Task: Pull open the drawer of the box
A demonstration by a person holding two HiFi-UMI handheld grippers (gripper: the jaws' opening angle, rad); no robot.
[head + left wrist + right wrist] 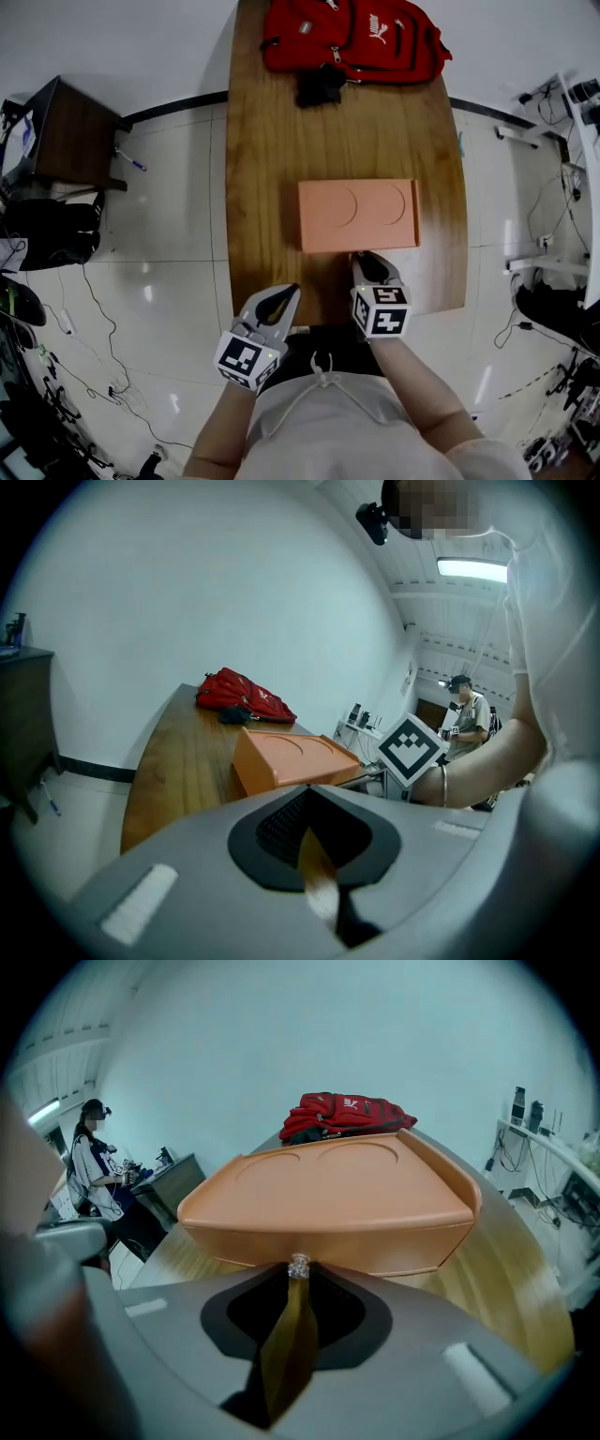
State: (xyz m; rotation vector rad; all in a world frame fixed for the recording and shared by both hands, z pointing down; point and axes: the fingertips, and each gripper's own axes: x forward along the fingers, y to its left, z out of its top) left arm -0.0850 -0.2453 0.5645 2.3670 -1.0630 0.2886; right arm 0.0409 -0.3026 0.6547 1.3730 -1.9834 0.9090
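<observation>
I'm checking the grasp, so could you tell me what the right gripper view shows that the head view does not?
Only the right gripper view: the small clear knob on the drawer front, pinched by the right claw, and another person standing at left. Only the head view: the left claw, shut and empty, and a dark side table. Both: the orange box, red backpack and wooden table.
</observation>
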